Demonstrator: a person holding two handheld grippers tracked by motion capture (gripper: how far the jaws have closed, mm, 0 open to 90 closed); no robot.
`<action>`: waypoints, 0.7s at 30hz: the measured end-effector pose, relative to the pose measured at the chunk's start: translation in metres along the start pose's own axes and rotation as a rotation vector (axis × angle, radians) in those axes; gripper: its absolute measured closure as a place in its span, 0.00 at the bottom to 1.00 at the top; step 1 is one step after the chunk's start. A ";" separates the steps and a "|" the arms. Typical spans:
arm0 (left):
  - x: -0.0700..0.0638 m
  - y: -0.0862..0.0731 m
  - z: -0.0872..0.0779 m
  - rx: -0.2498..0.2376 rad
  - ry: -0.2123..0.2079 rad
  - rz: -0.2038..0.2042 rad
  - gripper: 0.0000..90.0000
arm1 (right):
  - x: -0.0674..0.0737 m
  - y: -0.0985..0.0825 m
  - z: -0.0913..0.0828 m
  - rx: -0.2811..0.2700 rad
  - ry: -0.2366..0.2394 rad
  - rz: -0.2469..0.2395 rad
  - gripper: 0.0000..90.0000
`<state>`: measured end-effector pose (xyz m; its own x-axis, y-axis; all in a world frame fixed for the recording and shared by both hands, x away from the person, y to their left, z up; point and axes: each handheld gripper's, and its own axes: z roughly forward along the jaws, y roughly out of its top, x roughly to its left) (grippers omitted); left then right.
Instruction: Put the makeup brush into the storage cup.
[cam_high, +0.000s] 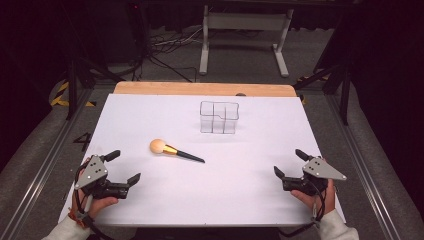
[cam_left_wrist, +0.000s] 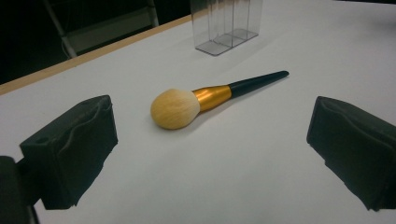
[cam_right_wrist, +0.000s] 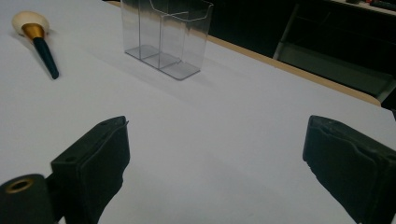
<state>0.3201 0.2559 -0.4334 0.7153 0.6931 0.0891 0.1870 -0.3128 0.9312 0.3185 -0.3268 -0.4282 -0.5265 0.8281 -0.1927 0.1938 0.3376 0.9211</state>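
A makeup brush (cam_high: 175, 150) is lying flat on the white sheet that is covering the counter (cam_high: 250, 165), left of the middle. Its round, pale bristle head is pointing toward the left side, a gold collar is sitting behind the head, and the dark handle is running off to the right and slightly toward the person. Nothing is touching it.

Beyond the brush, toward the far edge, a clear plastic organizer (cam_high: 219, 117) is standing upright, well apart from the brush; it seems to be divided into a few compartments, though the see-through walls are making that hard to read, and they are looking empty.

The left gripper (cam_high: 125, 167) is resting low near the front left corner of the sheet, its jaws spread wide with nothing between them, and in the left gripper view it is facing the brush head. The right gripper (cam_high: 290, 163) is sitting near the front right corner, jaws likewise spread wide and empty, well apart from both brush and organizer.
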 end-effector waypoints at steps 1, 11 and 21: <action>-0.001 0.000 0.001 0.001 0.004 0.003 0.02 | 0.000 0.000 0.000 -0.002 0.000 -0.004 0.09; -0.002 -0.001 0.000 0.009 -0.002 0.017 0.03 | 0.005 0.006 0.004 0.003 0.015 -0.019 0.09; -0.003 -0.002 -0.003 0.020 0.012 0.009 0.03 | 0.015 0.033 0.020 0.018 0.104 -0.044 0.09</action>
<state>0.3153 0.2569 -0.4347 0.7090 0.6978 0.1017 0.1944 -0.3320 0.9230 0.3335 -0.2940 -0.4078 -0.6175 0.7619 -0.1957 0.1829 0.3810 0.9063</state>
